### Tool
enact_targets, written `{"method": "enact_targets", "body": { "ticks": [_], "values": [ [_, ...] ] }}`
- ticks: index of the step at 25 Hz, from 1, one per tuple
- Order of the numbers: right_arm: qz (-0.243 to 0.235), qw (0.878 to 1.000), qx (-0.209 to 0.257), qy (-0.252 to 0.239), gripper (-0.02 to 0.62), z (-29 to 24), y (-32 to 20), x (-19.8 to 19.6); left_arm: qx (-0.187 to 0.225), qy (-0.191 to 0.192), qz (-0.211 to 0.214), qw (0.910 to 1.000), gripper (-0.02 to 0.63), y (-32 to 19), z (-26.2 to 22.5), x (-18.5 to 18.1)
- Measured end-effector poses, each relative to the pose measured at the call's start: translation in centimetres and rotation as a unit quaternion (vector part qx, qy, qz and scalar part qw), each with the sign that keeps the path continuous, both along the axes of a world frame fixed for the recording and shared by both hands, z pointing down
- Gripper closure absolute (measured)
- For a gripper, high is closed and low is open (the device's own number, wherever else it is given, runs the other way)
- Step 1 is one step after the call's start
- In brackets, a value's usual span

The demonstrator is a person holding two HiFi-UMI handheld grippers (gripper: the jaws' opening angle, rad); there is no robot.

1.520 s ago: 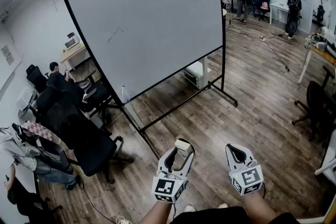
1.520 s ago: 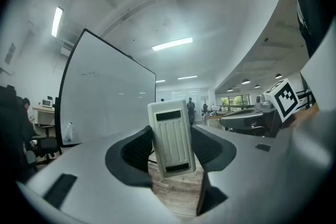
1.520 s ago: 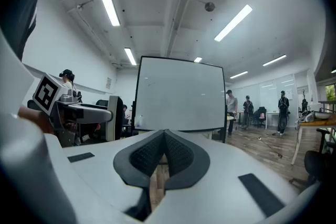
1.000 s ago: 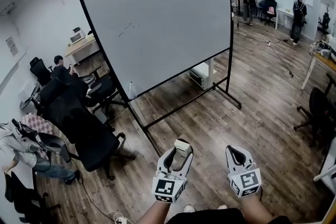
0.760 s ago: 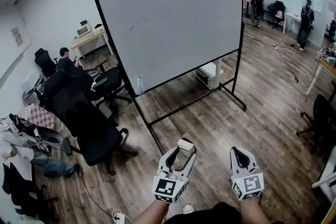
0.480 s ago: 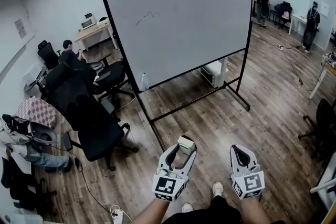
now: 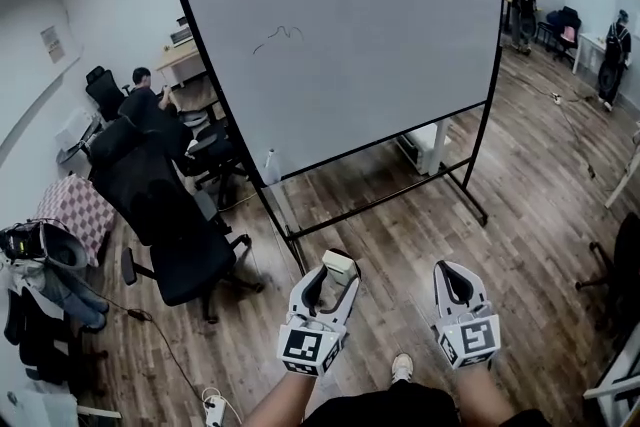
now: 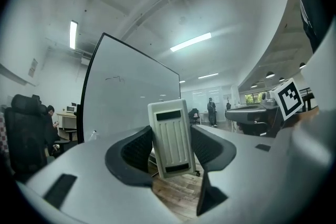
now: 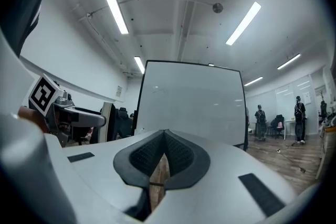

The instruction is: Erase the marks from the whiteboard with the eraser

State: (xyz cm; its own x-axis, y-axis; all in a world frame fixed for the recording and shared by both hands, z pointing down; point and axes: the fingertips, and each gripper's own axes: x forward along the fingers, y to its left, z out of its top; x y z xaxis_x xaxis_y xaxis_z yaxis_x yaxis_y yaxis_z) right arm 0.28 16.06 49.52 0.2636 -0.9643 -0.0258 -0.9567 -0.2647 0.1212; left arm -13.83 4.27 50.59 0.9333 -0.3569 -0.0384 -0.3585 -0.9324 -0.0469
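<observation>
A large whiteboard (image 7: 350, 35) on a black rolling stand fills the upper middle of the head view, with a small dark scribble (image 7: 277, 37) at its upper left. The scribble (image 8: 112, 79) shows faintly in the left gripper view too. My left gripper (image 7: 330, 277) is shut on a white eraser (image 7: 339, 267), held low in front of the board's stand; the eraser (image 8: 171, 137) stands upright between the jaws. To its right, my right gripper (image 7: 456, 283) is shut with nothing in it, its tips (image 9: 164, 147) meeting. Both are well short of the board.
Black office chairs (image 7: 175, 235) crowd the floor left of the board. A seated person (image 7: 140, 95) is by a desk behind them. Two people (image 7: 522, 0) stand far back right. The stand's foot bar (image 7: 385, 198) runs across the wooden floor ahead. A spray bottle (image 7: 269, 165) stands near it.
The view has drawn closer to the whiteboard and swung, so the board now looks larger and more central. Both grippers keep their places and states, the left still holding the eraser.
</observation>
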Motion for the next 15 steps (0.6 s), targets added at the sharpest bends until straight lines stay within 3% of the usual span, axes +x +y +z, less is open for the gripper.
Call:
{"method": "enact_targets", "body": {
  "ticks": [15],
  "values": [
    [-0.078,0.997,-0.011,-0.008,0.575,1.0,-5.2,12.1,0.005,-0.017,-0.088,0.9959,0.359,-4.4,-0.7,11.0]
  ]
}}
